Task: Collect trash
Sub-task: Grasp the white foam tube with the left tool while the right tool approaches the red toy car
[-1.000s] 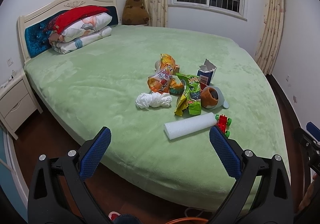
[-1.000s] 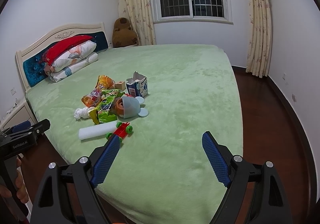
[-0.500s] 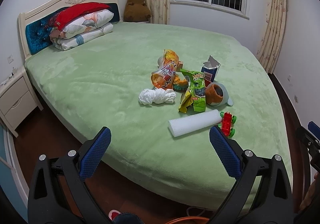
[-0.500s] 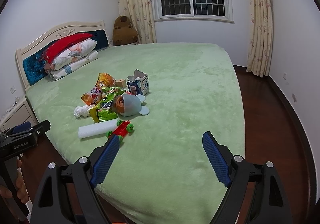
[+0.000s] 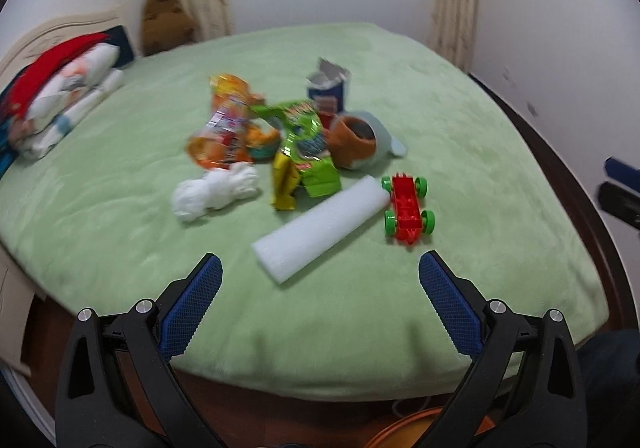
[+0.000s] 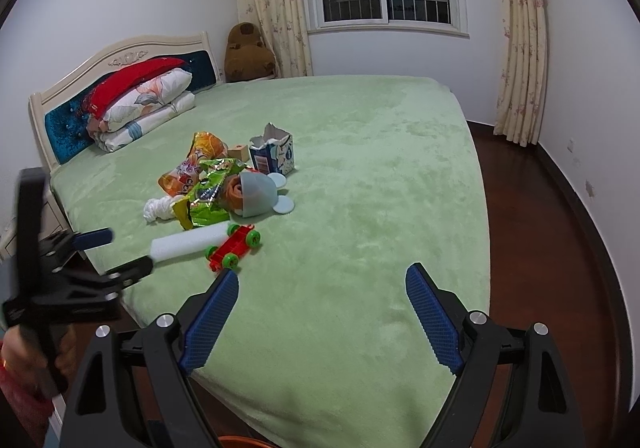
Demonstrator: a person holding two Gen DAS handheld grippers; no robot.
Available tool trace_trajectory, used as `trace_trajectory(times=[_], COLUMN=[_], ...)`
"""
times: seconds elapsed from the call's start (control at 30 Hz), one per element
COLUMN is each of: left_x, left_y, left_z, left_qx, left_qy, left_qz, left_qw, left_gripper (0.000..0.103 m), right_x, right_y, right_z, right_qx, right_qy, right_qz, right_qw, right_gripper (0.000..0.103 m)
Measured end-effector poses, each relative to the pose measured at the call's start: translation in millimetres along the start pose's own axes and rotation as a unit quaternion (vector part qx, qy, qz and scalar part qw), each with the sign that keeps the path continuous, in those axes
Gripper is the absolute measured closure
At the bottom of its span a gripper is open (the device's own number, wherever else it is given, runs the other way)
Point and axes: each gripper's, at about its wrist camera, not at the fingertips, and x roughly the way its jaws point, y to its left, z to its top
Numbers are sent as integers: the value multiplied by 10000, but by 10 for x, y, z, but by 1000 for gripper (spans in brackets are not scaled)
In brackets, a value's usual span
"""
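A heap of litter lies on the green bed: an orange snack bag, a green snack bag, a torn blue carton, a crumpled white tissue and a white foam roll. My left gripper hovers open over the bed's near edge, just short of the foam roll, holding nothing. In the right wrist view the same heap sits to the left, and my right gripper is open and empty over the bed's corner. The left gripper shows there near the foam roll.
A red toy car with green wheels lies beside the foam roll, and a brown-and-blue cap lies in the heap. Folded bedding rests at the headboard, a brown plush toy in the corner. Dark wood floor runs along the right.
The left gripper has moved forward and closer to the bed, so the heap looks much larger. The right gripper's view has hardly changed. Both stay open.
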Motion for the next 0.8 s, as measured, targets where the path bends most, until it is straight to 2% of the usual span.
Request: trace_trajectory(times=[0.13,0.3,0.33,0.37,0.4,0.53,0.67,0.8], left_x=[388,762,757,775,786,670,496,235], left_y=[-31,-17,-23,-42,-59,-93,1,163], left_z=[107,192,159,158,156,94,43,-20], left_qx=[390,992,1084,1178,1213,1252,989,603], left_qy=[293,675,700,752,837,663,459,192], left_qz=[-159,-42,-98,-158,-281,-430,-612,-710], left_qw=[9987,9928,9916,9901,9887,9890,9922,9955], left_gripper=[7,9,16,39,47,56,62,64], right_x=[-22,-58,-55,-52,-38,27,124,286], right_y=[-43,-127,-145,-154,-165,-154,-55,74], right_z=[-37,-67,-73,-78,-83,-99,-94,-73], right_qx=[-33,-26,-9,2,14,44,-6,-21], right_qy=[41,53,63,72,92,168,242,381], right_qz=[-64,-141,-149,-157,-166,-107,-24,110], right_qw=[10000,9999,9999,9999,9998,9998,9997,9992], right_gripper=[19,18,18,18,18,18,18,18])
